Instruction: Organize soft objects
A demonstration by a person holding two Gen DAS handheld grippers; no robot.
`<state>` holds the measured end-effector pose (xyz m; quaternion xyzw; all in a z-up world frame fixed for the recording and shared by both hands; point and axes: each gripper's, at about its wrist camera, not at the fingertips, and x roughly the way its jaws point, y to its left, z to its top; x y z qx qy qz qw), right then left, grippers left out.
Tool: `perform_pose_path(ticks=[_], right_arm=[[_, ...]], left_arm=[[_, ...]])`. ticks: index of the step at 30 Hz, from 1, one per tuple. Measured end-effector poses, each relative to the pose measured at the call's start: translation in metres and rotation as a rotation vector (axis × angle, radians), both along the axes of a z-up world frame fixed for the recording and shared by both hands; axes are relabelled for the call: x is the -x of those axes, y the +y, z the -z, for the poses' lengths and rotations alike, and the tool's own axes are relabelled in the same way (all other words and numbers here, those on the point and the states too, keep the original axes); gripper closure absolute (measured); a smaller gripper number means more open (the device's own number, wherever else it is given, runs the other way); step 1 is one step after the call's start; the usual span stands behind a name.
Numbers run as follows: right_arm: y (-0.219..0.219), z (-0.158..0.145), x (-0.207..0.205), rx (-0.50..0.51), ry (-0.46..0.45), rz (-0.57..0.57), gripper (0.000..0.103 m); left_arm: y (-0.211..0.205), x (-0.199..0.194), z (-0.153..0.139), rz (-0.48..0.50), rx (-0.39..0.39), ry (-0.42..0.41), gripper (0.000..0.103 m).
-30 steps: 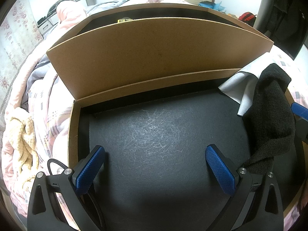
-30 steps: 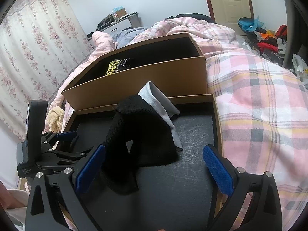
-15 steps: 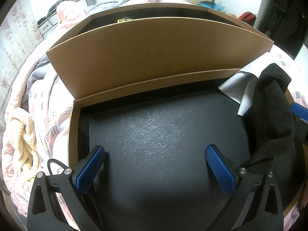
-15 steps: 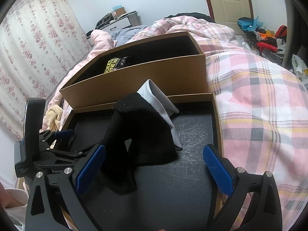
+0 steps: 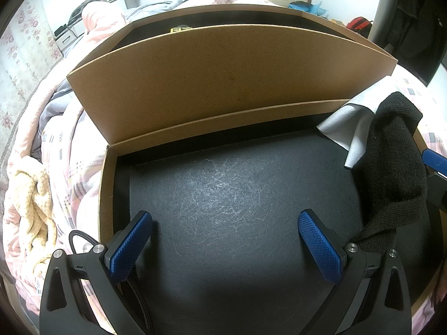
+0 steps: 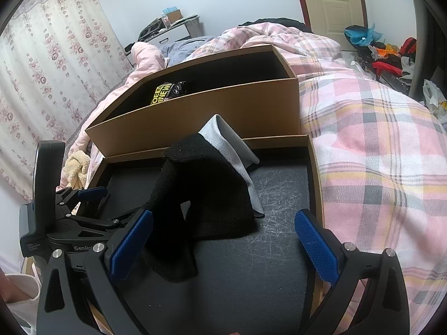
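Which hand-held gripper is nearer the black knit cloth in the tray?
Right. The right hand-held gripper stands open with the black knit cloth just ahead of its left finger. The left hand-held gripper is open over bare tray floor, the cloth off to its right.

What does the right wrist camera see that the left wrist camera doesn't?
Only the right wrist view shows the yellow-and-black printed packet inside the tall brown cardboard box, the whole left hand-held gripper, and the pile of bright clothes on the floor.

Only the left wrist view shows the tray's bare black floor close up.

Both show the black knitted cloth lying over the grey cloth in the shallow black-lined tray, the cream fluffy towel, and the pink plaid blanket.
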<state>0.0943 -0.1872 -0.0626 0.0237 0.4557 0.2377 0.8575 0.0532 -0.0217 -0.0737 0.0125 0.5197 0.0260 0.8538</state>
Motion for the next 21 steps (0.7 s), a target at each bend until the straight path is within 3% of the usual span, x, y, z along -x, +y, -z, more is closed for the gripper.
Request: perform_pose_path(ticks=[21], right_arm=[[0.0004,0.0011,0.0008,0.004,0.0,0.0,0.002]], left_arm=[[-0.0003,0.0001,-0.0002,0.0,-0.001,0.0,0.0]])
